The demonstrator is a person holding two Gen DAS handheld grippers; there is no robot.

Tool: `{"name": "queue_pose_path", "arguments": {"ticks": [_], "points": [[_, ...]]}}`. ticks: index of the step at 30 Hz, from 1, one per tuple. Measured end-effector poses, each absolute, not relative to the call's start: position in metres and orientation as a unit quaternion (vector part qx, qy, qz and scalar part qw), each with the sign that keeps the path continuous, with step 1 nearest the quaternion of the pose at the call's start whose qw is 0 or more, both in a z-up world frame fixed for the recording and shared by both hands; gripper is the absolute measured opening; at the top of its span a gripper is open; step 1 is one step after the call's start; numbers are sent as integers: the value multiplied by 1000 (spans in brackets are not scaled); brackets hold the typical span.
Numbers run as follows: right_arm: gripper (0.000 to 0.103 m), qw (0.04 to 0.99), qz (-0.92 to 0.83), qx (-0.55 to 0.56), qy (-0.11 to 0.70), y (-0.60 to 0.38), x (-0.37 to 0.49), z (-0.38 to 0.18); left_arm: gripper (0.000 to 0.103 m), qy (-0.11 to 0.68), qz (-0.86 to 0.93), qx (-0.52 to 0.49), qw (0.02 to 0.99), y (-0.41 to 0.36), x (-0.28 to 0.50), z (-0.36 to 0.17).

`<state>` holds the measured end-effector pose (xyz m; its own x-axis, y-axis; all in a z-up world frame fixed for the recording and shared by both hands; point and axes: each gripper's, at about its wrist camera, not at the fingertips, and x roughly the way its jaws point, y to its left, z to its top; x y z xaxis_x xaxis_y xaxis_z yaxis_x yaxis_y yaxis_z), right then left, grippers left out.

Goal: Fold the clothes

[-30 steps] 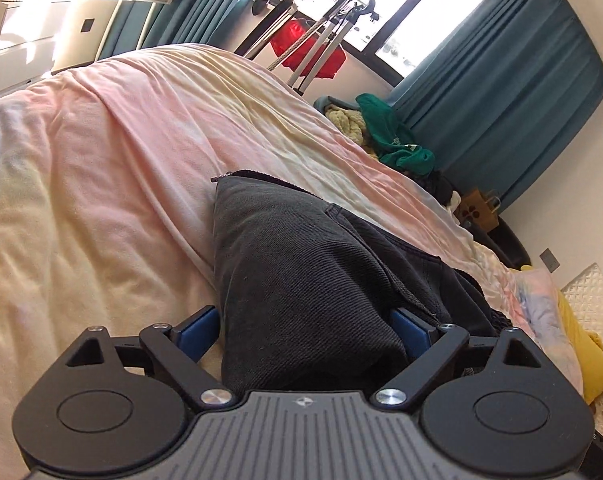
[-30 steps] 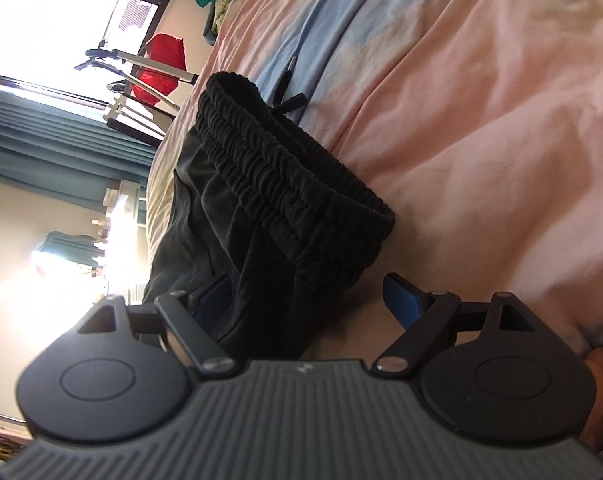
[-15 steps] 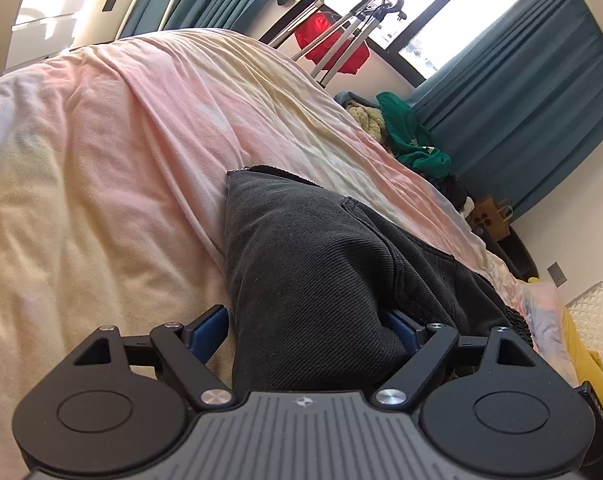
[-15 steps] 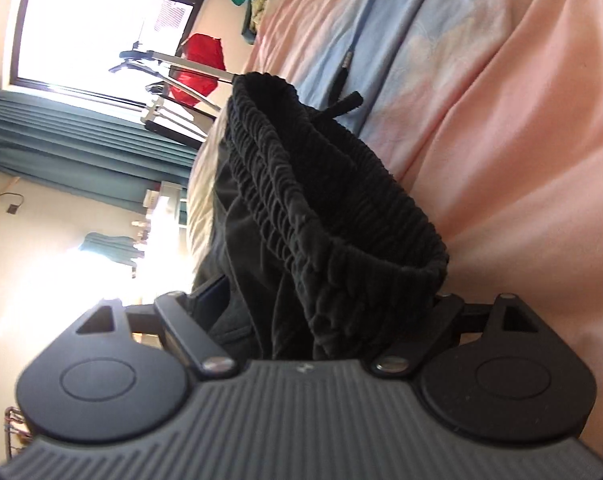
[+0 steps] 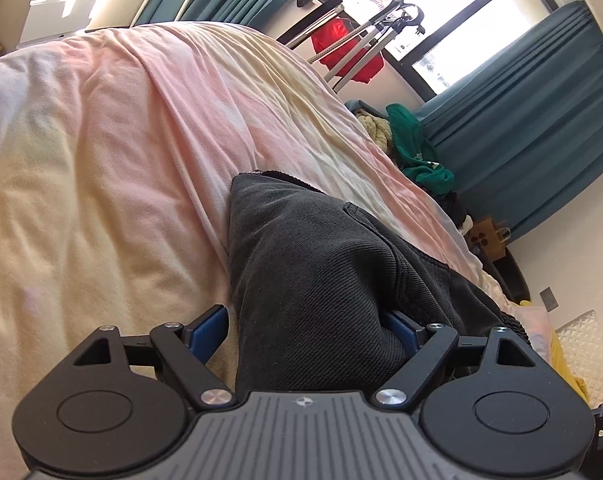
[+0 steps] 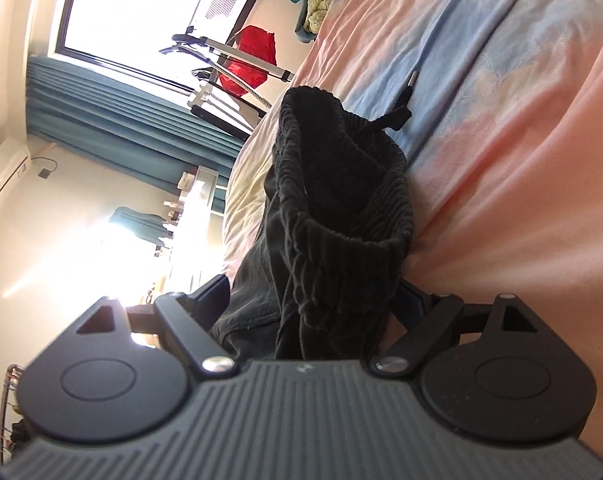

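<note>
Dark grey-black trousers [image 5: 309,264] lie along a pink and cream bedsheet [image 5: 101,160]. My left gripper [image 5: 305,326] is shut on one end of them, a thick bunch of cloth filling the space between its blue pads [image 5: 209,328]. In the right wrist view the ribbed elastic waistband [image 6: 341,184] stands up in a loop, with a drawstring [image 6: 401,108] trailing onto the blue part of the sheet. My right gripper [image 6: 313,300] is shut on the waistband, which hides both its pads.
A heap of green and cream clothes [image 5: 413,148] sits at the bed's far edge. A metal rack with a red cloth [image 5: 349,52] stands by the window beside teal curtains [image 5: 541,120]. A yellow cushion [image 5: 561,360] lies at right.
My right gripper moved forward over the waistband and went from open to shut on it. My left gripper's fingers drew in a little around the cloth and the view tilted up slightly.
</note>
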<state>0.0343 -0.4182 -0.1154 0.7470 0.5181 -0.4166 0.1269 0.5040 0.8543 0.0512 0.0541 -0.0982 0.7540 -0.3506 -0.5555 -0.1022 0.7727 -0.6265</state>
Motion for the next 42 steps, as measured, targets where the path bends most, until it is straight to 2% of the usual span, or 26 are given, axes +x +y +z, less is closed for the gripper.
{"name": "queue_pose_path", "arguments": {"ticks": [7,12,15,19,21,23,29,34,36,40,42], "points": [[87,802,51,437,403,-398,55,-154,85,347,-74,-332,874,52,52,-100],[90,793,120,503,321,-406,56,-139,84,344,-80,-358,865,59,53,-101],[90,811,153,479,299,-398,62,-122,83,340,-85,-385,854,66,54,-103],[89,810,116,455,351,-389,76,-145,83,341,-91,-413,839,68,56,-108],[82,797,103,480,351,-395,73,-161,84,338,-91,-415,840,67,56,-107],[66,800,95,481,346,-396,70,-166,85,336,-92,-419,838,66,57,-107],[47,808,79,469,348,-392,62,-169,86,328,-102,-457,821,72,56,-112],[40,823,74,447,344,-385,60,-165,86,331,-106,-477,807,79,57,-121],[39,827,75,441,340,-383,59,-162,78,344,-102,-442,822,73,62,-123],[37,836,76,430,333,-379,57,-158,72,336,-102,-428,833,70,61,-124],[37,840,76,425,330,-377,57,-155,64,334,-99,-417,839,68,60,-122]]}}
